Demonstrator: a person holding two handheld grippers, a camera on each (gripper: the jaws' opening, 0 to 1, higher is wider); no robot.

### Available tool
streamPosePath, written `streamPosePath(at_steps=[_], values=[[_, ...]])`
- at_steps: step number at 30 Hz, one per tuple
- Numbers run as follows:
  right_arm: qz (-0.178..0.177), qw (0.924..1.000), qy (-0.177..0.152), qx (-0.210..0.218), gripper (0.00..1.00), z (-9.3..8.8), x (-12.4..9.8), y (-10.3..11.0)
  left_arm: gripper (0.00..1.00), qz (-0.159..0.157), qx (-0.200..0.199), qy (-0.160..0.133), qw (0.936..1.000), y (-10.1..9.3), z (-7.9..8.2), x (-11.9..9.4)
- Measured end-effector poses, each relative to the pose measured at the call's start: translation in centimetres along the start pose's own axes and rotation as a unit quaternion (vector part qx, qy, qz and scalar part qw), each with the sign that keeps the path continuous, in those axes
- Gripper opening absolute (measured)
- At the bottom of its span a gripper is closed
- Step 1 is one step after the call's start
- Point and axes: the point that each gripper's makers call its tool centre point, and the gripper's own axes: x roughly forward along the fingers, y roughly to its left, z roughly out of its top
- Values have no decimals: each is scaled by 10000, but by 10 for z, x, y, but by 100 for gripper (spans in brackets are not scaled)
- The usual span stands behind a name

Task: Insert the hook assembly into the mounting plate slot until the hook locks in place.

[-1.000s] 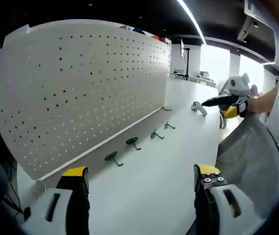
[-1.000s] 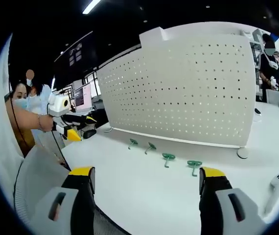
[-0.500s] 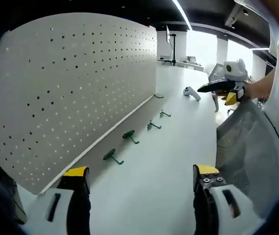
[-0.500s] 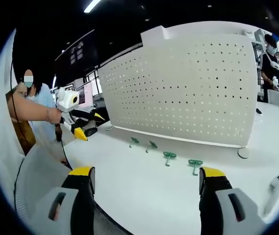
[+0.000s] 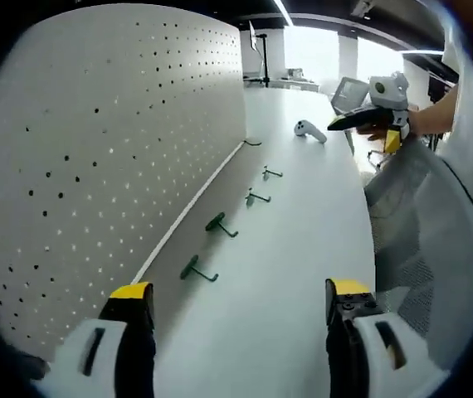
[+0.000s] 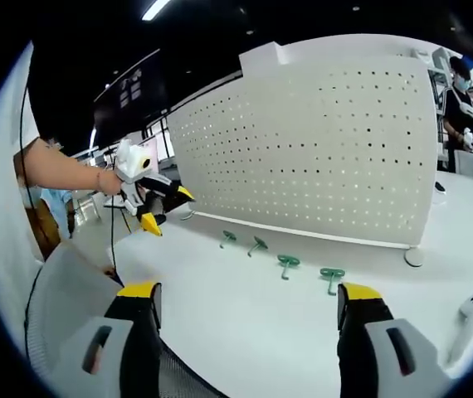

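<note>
We judge the step as reaching: approach one green hook (image 5: 197, 269) squarely and pinch its stem. Four hooks (image 6: 285, 263) lie on the smooth white table (image 6: 245, 323) beside the matt pegboard (image 6: 319, 149). Left gripper (image 5: 232, 311) and right gripper (image 6: 245, 308) stand spread, empty.

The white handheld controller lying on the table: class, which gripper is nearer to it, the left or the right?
Right. The controller lies just beside the right gripper, near its right jaw. The left gripper hovers toward the opposite end of the pegboard, beyond the row of green hooks.
</note>
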Motion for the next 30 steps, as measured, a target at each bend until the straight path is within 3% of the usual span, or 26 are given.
streamPosePath(at_steps=[14, 30], values=[[28, 10000, 35, -5, 84, -2, -1, 0, 86, -332, 447, 311, 9980, 14, 1, 18], [86, 9999, 60, -29, 84, -2, -1, 5, 85, -718, 998, 680, 9901, 26, 4, 45]])
